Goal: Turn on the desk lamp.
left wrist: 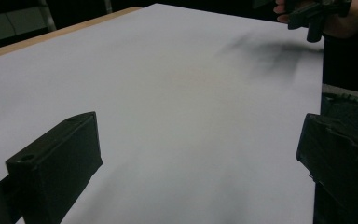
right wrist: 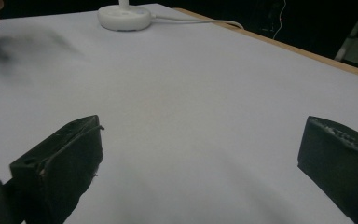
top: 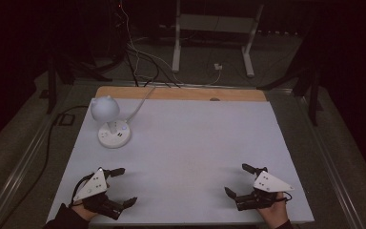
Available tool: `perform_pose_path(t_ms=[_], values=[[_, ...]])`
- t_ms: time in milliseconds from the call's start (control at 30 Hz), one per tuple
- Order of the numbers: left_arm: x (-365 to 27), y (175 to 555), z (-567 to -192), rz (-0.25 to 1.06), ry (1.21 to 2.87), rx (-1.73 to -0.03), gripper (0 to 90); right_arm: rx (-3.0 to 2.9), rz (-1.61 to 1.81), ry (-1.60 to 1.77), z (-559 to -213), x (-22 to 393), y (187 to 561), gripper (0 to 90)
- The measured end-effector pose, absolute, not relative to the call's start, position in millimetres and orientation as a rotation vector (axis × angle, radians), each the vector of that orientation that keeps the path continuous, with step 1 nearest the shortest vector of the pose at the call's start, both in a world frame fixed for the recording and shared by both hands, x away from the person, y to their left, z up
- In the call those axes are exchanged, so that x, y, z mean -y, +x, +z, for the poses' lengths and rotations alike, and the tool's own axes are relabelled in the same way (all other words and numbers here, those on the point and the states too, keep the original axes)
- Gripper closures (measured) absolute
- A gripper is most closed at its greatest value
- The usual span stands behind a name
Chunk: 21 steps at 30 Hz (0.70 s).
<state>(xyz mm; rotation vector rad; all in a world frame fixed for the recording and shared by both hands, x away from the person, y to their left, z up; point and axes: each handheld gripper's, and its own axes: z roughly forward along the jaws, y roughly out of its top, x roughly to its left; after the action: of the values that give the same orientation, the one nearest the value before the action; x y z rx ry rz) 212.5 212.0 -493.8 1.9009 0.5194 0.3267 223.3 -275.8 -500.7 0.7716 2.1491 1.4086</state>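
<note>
A small white desk lamp [top: 109, 119] with a round head and a disc base stands at the table's far left; its base [right wrist: 124, 17] also appears at the top of the right gripper view. My left gripper [top: 124, 186] rests near the front left edge, jaws wide apart with nothing between them. Near the front right edge my right gripper [top: 240, 180] is open too and holds nothing. In the left gripper view the other hand with its gripper [left wrist: 314, 14] sits at the top right. Both grippers point toward the table's middle.
The white table top [top: 190, 143] has a wooden strip [top: 181, 93] along its far edge. The lamp's white cable [top: 140, 102] runs off the back. Beyond the table are a white desk frame [top: 214, 28] and cables on the floor.
</note>
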Motion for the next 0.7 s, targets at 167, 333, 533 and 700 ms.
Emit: perform_pose_path(t_ms=[167, 333, 533, 700], values=[[-208.6, 211.8, -487.0, 0.303, 1.903, -0.501, 0.3, -2.140, 1.413, 0.772, -499.5, 275.5, 222.6, 0.0], [-206.9, 213.5, -480.5, 0.298, 1.903, -0.495, 0.3, -2.133, 1.411, 0.766, -498.1, 274.8, 221.5, 0.0], [-206.7, 215.3, -471.2, 0.314, 1.895, -0.492, 0.3, -2.131, 1.415, 0.770, -497.2, 274.4, 220.7, 0.0], [-205.5, 218.4, -464.7, 0.325, 1.887, -0.493, 0.3, -2.126, 1.416, 0.770, -497.0, 274.8, 220.9, 0.0]])
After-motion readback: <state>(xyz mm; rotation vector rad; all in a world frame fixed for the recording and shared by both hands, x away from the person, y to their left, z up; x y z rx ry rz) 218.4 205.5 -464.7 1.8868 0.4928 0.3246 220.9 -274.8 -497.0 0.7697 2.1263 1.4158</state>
